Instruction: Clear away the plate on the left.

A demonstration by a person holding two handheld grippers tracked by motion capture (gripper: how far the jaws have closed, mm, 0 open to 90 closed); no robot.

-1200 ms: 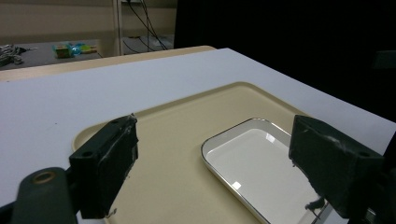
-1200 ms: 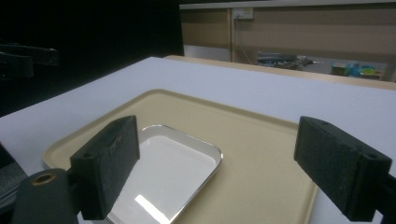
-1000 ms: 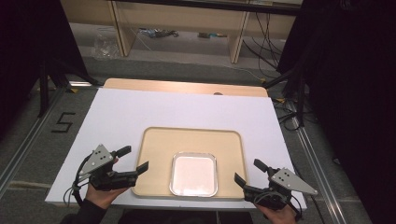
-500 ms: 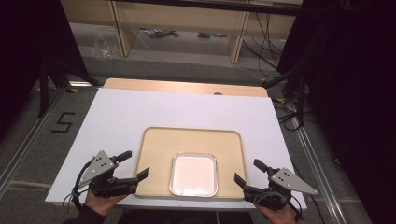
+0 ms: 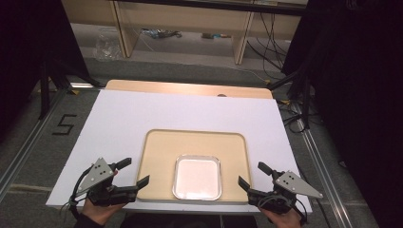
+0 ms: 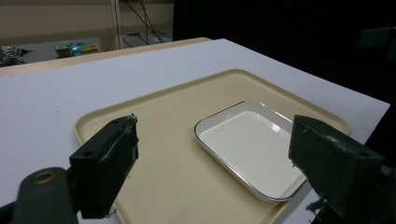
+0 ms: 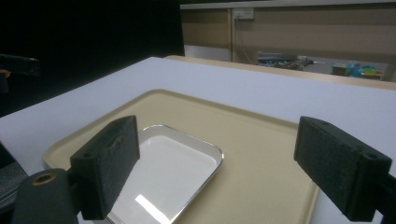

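Observation:
A beige tray (image 5: 195,142) lies on the white table near its front edge. In the tray's front half sits an empty white rectangular dish (image 5: 197,177) with a metal rim. My left gripper (image 5: 133,173) is open just left of the tray's front left corner, jaws pointing toward the tray. My right gripper (image 5: 253,175) is open at the tray's front right corner, pointing inward. In the left gripper view the dish (image 6: 250,140) lies ahead between the spread jaws on the tray (image 6: 154,140). In the right gripper view the dish (image 7: 168,175) lies low and left on the tray (image 7: 252,154).
The white tabletop (image 5: 142,109) stretches behind and beside the tray, with a wooden strip (image 5: 190,88) along its far edge. Shelving and cables stand on the floor beyond. A floor mark "5" (image 5: 62,125) lies left of the table.
My left gripper has shifted slightly toward the front edge of the table. The right gripper, tray and dish have stayed put.

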